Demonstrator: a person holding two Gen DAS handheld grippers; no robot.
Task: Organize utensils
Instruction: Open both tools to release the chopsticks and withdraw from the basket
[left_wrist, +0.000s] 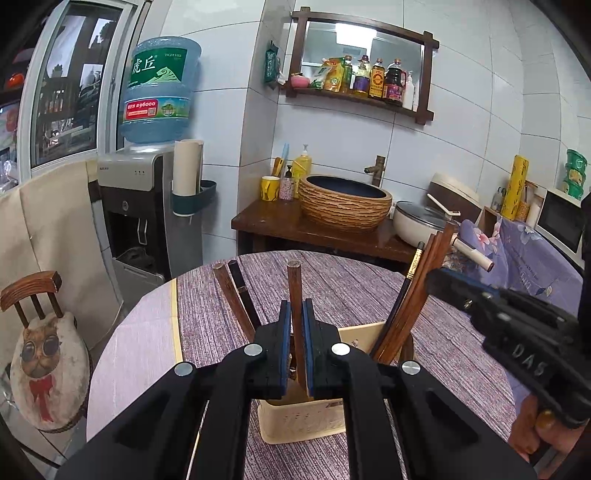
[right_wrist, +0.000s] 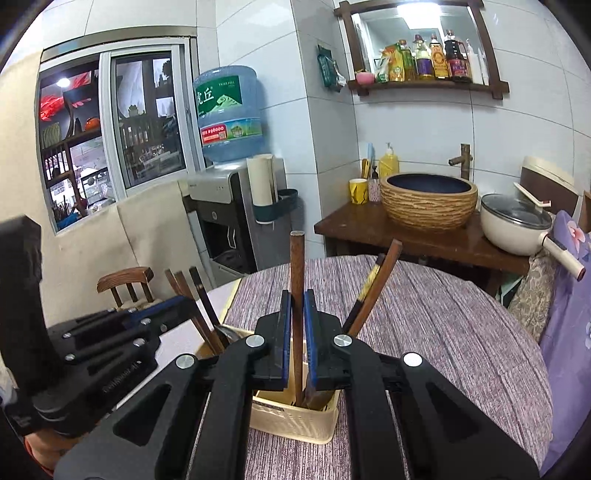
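A cream utensil holder (left_wrist: 306, 421) (right_wrist: 295, 421) stands on the round table. My left gripper (left_wrist: 295, 321) is shut on an upright brown wooden chopstick (left_wrist: 294, 288) whose lower end reaches into the holder. My right gripper (right_wrist: 296, 314) is shut on another brown chopstick (right_wrist: 297, 273), which also dips into the holder. More chopsticks lean out of the holder on the left (left_wrist: 236, 295) and on the right (left_wrist: 417, 291). The right gripper body (left_wrist: 517, 325) shows at the right edge of the left wrist view. In the right wrist view, the left gripper body (right_wrist: 110, 332) is at the left.
The table carries a purple striped cloth (left_wrist: 351, 280) (right_wrist: 424, 314). Behind it a dark wooden counter (left_wrist: 280, 221) holds a woven basin (left_wrist: 343, 203) and a cream pan (left_wrist: 417, 221). A wooden chair (left_wrist: 44, 332) stands at the left, next to a water dispenser (left_wrist: 136, 206).
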